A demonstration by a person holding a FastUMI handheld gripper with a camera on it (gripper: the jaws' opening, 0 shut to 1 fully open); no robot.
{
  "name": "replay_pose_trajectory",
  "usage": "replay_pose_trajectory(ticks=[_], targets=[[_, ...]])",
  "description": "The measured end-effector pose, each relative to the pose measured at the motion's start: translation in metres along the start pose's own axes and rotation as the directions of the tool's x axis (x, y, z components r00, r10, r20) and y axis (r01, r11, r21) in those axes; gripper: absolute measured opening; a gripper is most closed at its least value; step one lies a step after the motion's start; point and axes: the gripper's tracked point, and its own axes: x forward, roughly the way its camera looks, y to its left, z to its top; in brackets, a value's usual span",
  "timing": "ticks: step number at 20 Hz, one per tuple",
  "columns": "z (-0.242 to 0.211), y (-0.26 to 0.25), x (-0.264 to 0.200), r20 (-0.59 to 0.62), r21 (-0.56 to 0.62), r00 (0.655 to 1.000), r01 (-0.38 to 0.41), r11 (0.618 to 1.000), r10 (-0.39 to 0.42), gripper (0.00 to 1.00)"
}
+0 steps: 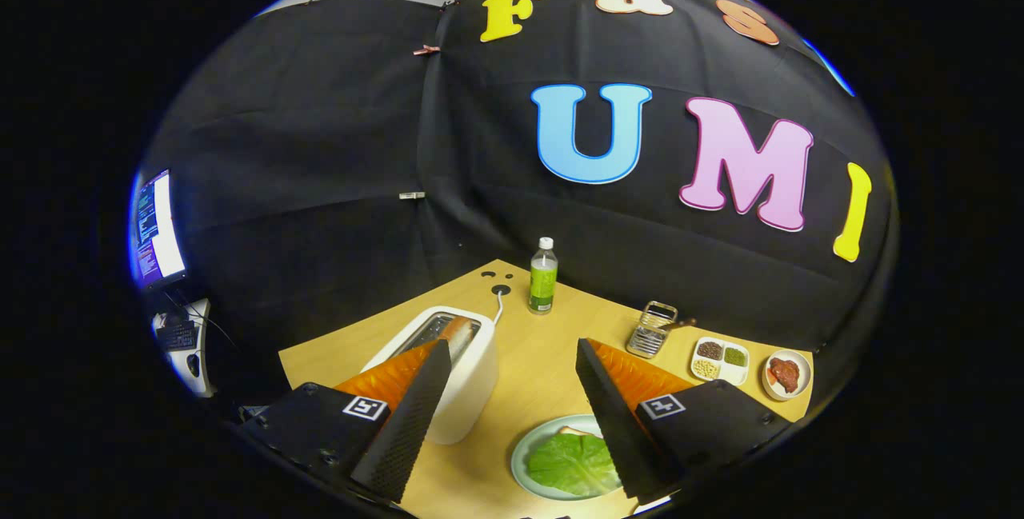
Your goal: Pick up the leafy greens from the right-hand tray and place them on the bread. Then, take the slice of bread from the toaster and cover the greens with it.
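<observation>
Your gripper [512, 359] has black, finely dotted fingers [412, 415] with orange backs and black-and-white square markers. At the left finger's tip, about 11 o'clock, you see a white toaster [472, 375] holding a brown-crusted bread slice [460, 333]. Between the fingers, near 6 o'clock, bright green leafy greens [572, 463] lie on a pale green plate [524, 443]. At 12 o'clock stands a green-labelled bottle [543, 277] with a white cap. The table [536, 367] is light wood.
</observation>
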Motion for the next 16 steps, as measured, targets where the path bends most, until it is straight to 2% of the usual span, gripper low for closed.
replay_pose_trajectory(ticks=[6,10,16], targets=[[-0.019,0.043,0.046,-0.048,0.034,0.998,-0.041,0.999,0.043,0.98],[-0.044,0.054,0.071,-0.097,0.03,0.995,-0.021,0.999,0.023,0.98],[-0.072,0.058,0.113,-0.173,0.104,0.985,0.036,0.994,-0.018,0.98]])
